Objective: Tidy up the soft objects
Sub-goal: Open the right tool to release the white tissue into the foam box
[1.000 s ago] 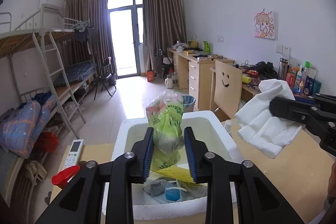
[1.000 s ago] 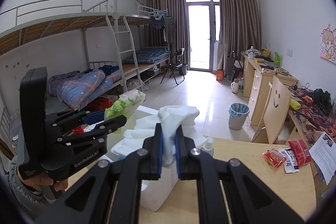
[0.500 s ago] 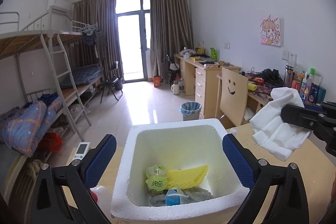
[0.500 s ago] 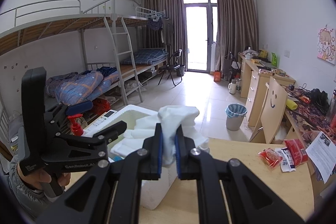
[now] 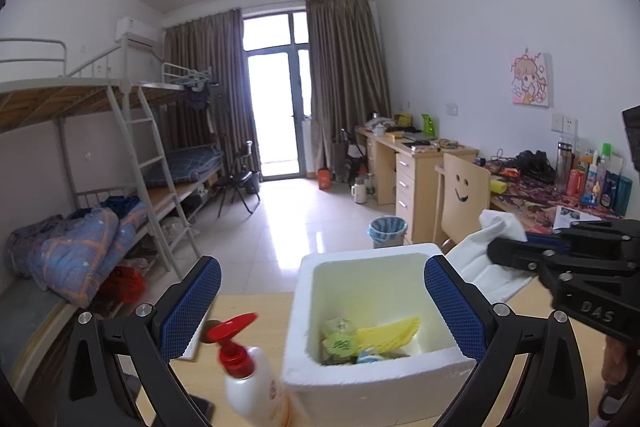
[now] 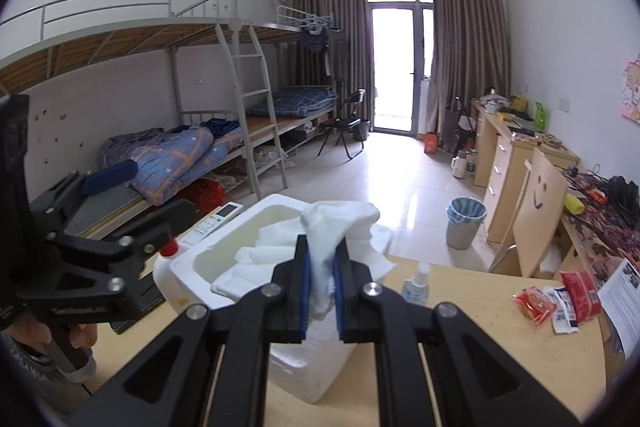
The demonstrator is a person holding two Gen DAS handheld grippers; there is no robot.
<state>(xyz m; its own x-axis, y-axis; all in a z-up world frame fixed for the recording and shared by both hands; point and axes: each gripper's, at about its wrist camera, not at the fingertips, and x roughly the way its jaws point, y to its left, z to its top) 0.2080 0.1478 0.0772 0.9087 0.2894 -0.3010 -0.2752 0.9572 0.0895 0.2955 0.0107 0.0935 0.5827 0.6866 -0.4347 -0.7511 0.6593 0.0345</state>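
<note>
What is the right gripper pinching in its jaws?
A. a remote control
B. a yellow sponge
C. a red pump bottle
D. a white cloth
D: the right gripper has its blue jaws shut on the white cloth, which bunches up between them just above the white foam box.

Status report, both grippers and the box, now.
Left gripper open, empty. Right gripper shut on white cloth above foam box. Green bag lies in box. Pump bottle stands beside it.
</note>
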